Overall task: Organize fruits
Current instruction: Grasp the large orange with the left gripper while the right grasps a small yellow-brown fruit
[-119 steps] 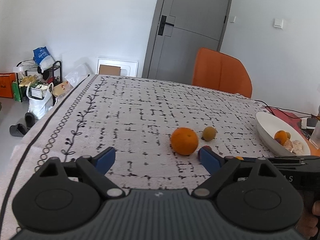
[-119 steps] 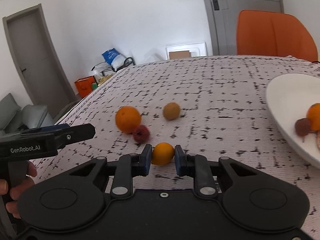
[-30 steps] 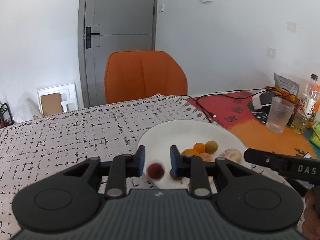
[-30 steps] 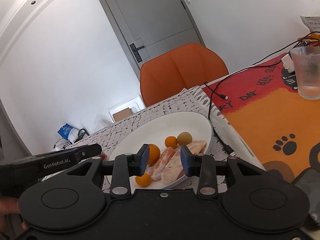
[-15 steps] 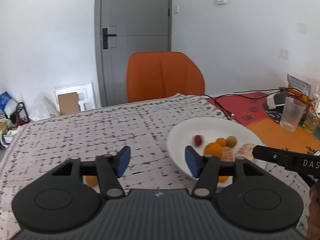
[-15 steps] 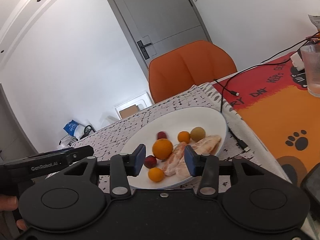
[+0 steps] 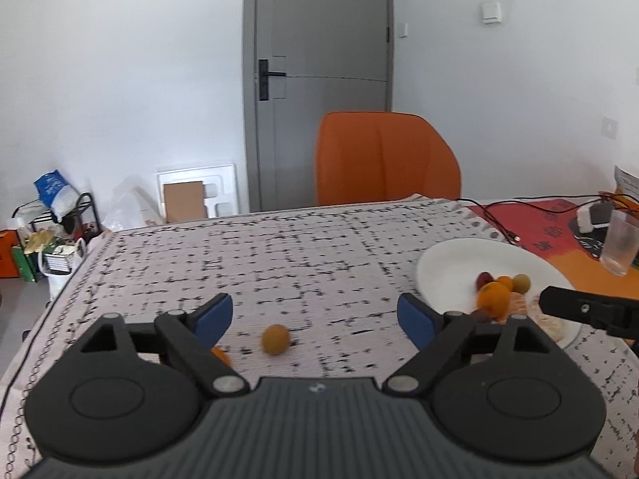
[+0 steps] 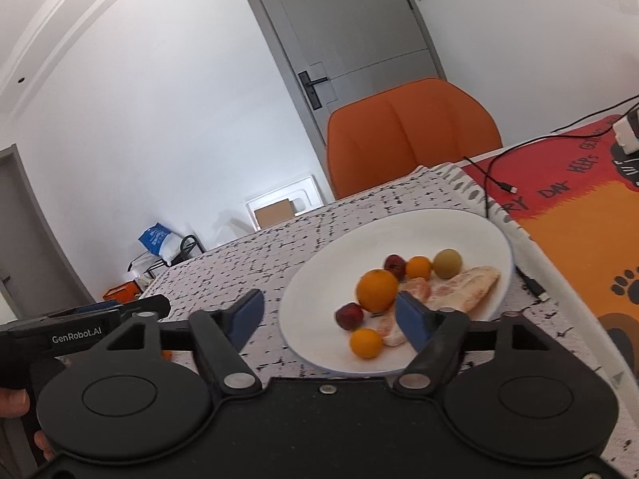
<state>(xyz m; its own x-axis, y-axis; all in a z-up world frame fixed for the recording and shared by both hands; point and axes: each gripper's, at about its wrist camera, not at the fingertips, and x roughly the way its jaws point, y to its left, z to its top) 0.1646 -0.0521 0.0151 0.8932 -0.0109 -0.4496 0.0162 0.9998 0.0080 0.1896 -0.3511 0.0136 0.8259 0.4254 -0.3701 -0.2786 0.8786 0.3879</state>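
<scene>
Now the small round yellow-brown fruit (image 7: 275, 339) lay on the black-flecked grey tablecloth (image 7: 303, 263), just ahead of the left gripper (image 7: 315, 317) and between its blue pads. Both grippers' jaws had just been opening and held nothing. The right gripper (image 8: 333, 315) faced the white oval plate (image 8: 471, 235) of fruit, so the left looked nearer.
</scene>
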